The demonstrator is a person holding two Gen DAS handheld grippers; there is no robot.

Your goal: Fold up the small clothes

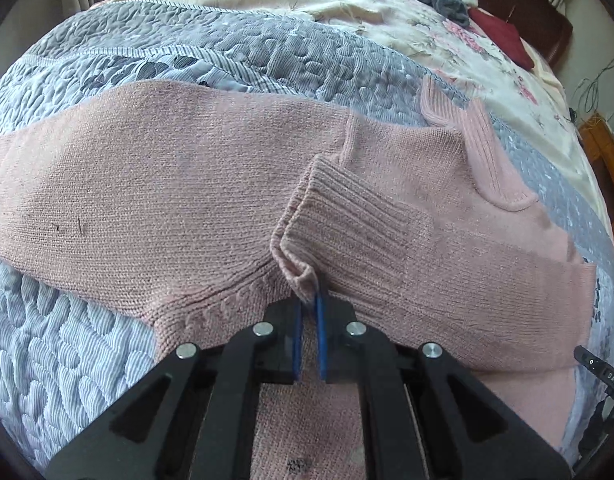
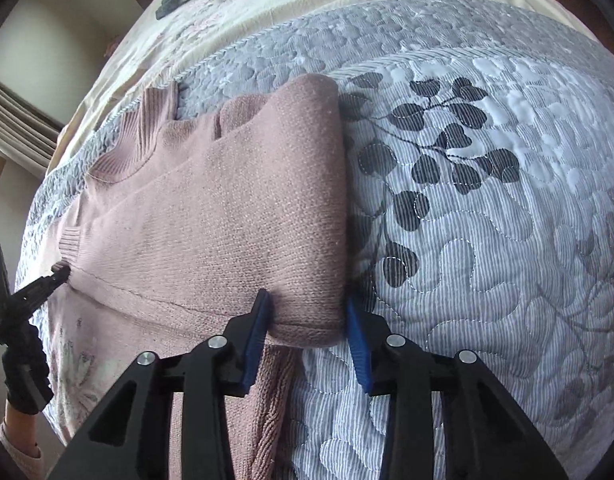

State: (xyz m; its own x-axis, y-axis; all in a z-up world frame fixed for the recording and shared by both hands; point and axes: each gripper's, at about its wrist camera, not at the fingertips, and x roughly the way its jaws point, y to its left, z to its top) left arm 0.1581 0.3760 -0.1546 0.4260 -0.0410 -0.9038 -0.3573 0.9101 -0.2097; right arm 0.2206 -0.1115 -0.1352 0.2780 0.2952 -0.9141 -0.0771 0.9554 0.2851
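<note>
Small white print reading "DAS" is showing on a black device [image 1: 601,368] at frame edge. Left gripper [image 1: 310,300] is pinching the ribbed cuff [image 1: 347,216] of the pink sweater [image 1: 167,192], pads nearly together. Right gripper [image 2: 309,320] is sitting with fingers apart, straddling the sweater's folded edge [image 2: 307,328]. Sweater is lying on a grey quilted bedspread [image 2: 487,260]; floral sheet [image 1: 447,28] beyond.
</note>
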